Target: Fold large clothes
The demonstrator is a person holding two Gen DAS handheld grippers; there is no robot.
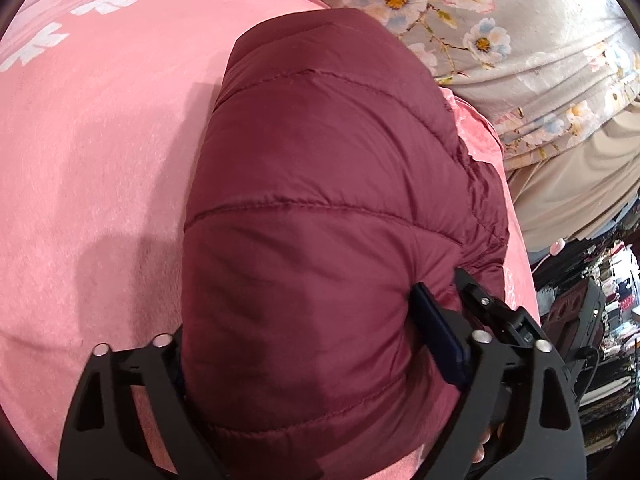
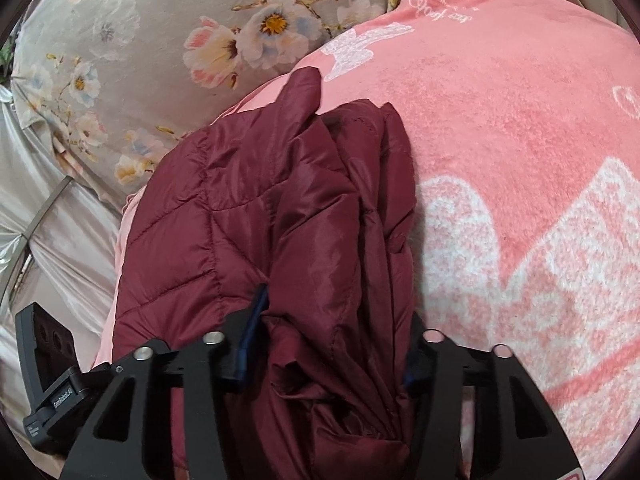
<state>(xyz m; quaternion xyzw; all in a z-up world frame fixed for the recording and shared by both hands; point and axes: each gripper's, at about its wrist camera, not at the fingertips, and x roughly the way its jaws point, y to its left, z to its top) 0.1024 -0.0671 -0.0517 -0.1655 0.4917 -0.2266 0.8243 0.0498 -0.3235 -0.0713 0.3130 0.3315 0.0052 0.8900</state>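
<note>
Jacket: maroon quilted jacket (image 1: 320, 208) bunched on pink blanket (image 1: 100, 160).
Left gripper (image 1: 304, 344): fingers wide around jacket, seemingly clamping.
Right gripper (image 2: 328, 344): fingers narrowed, gripping jacket folds.

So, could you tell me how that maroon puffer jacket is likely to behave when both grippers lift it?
The maroon puffer jacket will probably sag and unfold, since its bunched folds look soft. Its quilted, puffy panels suggest it is light for its bulk. The shiny fabric may slip between the right gripper pads, and the left gripper straddles a thick, springy wad.
</note>
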